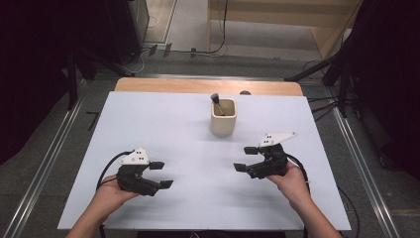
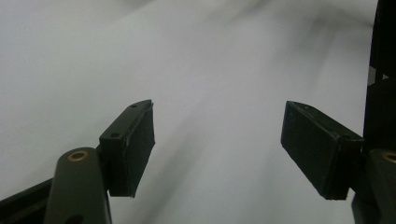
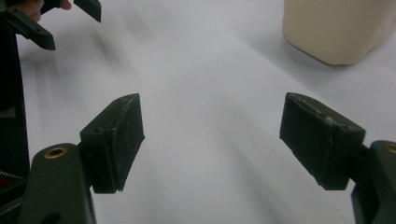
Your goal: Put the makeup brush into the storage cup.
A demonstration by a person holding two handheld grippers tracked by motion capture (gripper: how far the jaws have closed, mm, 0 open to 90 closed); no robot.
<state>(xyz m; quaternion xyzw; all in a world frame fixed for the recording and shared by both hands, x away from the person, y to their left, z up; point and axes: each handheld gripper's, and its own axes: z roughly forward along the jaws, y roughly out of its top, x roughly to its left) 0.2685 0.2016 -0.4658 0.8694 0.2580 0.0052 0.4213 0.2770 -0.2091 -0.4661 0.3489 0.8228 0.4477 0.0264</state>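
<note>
A cream square cup (image 1: 223, 117) stands upright on the white table top (image 1: 163, 124), toward the far middle, with a dark-handled tool (image 1: 217, 100) leaning inside it. My left gripper (image 1: 161, 174) rests low at the near left, jaws wide apart and empty; in the left gripper view (image 2: 217, 149) only bare white surface lies between its pads. My right gripper (image 1: 246, 158) is at the near right, pointing left, open and empty. In the right gripper view (image 3: 210, 144) the cup (image 3: 336, 28) sits at the upper right, well beyond the jaws, and the other gripper's jaw tips (image 3: 88, 8) show at the top left.
A strip of bare wood (image 1: 208, 86) runs along the table's far edge. Metal rails (image 1: 49, 148) flank the table on both sides, with dark stands and cables on the floor behind. Bare white surface lies between the two grippers.
</note>
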